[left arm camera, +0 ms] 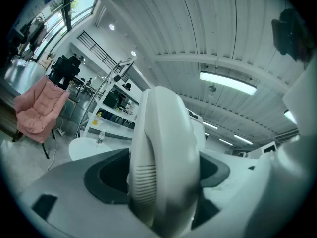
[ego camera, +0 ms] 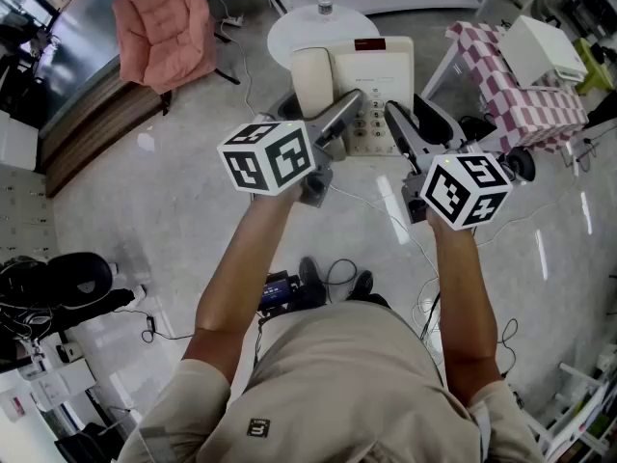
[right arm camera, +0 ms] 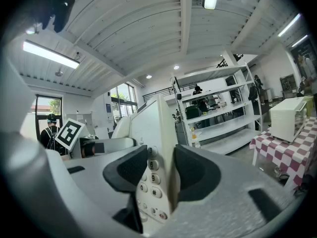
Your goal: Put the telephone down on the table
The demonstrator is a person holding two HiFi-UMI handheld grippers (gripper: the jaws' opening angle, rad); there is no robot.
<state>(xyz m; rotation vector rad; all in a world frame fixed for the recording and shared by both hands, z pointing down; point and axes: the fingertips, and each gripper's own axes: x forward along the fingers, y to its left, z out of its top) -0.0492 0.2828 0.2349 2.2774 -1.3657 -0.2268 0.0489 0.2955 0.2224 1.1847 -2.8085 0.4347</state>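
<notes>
we hold the telephone (ego camera: 381, 75) up in the air between both grippers, which reach away from us side by side. the left gripper (left arm camera: 166, 182) has its jaws spread wide and pressed on the two sides of the handset (left arm camera: 166, 133), which fills the gap between the dark pads and lies along the telephone's left side. the right gripper (right arm camera: 161, 175) has its jaws set narrower, clamped on the telephone's right edge. the keypad (right arm camera: 148, 190) faces the left pad and the thin side wall runs up between the two. in the head view both grips sit at the telephone's near end, and its far end juts out free. the telephone covers the near rim of a round white table (ego camera: 289, 37) in that view, with a bottle (ego camera: 325, 0) standing on the table's far part. in the left gripper view the table top lies lower and off to the left, so the telephone does not rest on it. a checked table (ego camera: 521, 99) with a white box (ego camera: 542, 46) on it stands to the right, one leg close beside the telephone's right edge. a pink chair (ego camera: 162, 22) stands well apart on the left. open grey floor (ego camera: 145, 210) shows below our left arm, and cables (ego camera: 337, 273) lie near our feet.
</notes>
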